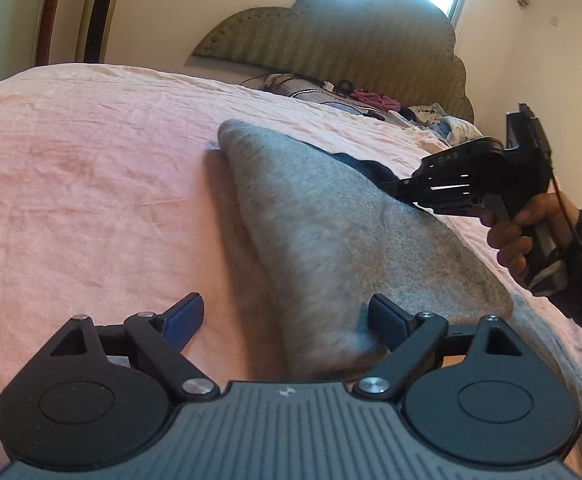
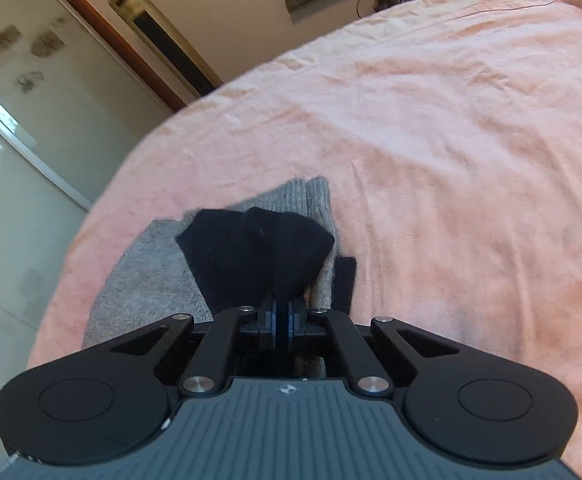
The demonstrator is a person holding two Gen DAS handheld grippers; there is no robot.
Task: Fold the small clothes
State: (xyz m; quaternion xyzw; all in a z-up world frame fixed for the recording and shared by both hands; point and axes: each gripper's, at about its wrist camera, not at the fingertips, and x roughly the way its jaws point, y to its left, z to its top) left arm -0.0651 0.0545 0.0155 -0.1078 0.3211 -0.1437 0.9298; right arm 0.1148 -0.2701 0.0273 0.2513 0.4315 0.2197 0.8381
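A grey knit garment (image 1: 331, 224) lies on the pink bedsheet (image 1: 91, 168), with a black cloth (image 1: 367, 170) along its far edge. My left gripper (image 1: 287, 316) is open, its blue fingertips (image 1: 185, 314) on either side of the garment's near corner. My right gripper (image 2: 282, 314) is shut on the black cloth (image 2: 255, 248) and holds it bunched over the grey garment (image 2: 151, 272). The right gripper also shows in the left wrist view (image 1: 395, 188), held by a hand at the garment's right edge.
A padded headboard (image 1: 331, 40) stands at the far end of the bed. A pile of clothes and cables (image 1: 371, 100) lies in front of it. A glass door (image 2: 19, 180) stands past the bed's left edge.
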